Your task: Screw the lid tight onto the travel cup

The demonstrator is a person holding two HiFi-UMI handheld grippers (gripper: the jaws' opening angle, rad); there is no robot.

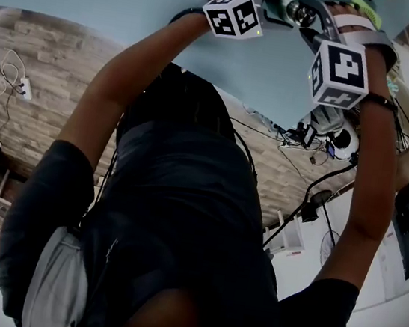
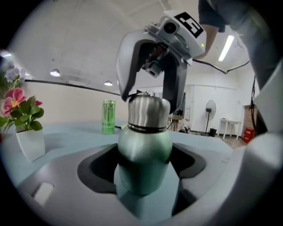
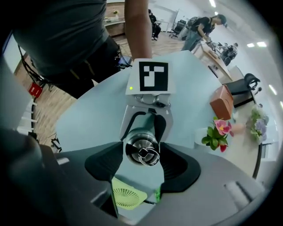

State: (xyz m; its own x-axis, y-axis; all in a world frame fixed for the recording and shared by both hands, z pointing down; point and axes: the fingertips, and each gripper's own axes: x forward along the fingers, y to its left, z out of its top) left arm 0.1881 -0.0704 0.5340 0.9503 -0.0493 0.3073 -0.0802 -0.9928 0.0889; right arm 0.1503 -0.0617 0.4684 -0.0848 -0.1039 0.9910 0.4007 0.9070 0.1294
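Open office hall, strip lights overhead; pale blue worktop (image 3: 88, 119) with a curved edge on the person's side.

- Travel cup (image 2: 143, 150): green, upright, not far in from that edge. Whether its base rests on the worktop can't be told.
- Left claw (image 2: 143, 167): clamped on the cup's body below the shoulder.
- Steel lid (image 2: 148, 112): seated on the neck.
- Right claw (image 3: 141, 155): pointing straight down over the lid, jaws apart, one on each side, neither seen pressing.

Risks, as judged:
- Closing off-centre on smooth round steel could let the pads skid, so the twist adds no tightening.
- The hold on the body is low. A hard twist may spin the cup inside the left claw, or tip it.
- A lid caught crooked on its thread would jam and only seem tight.
- A wide swing could strike the green can (image 2: 108, 117) or the potted flowers (image 2: 24, 119), though both stand well off towards the far edge.
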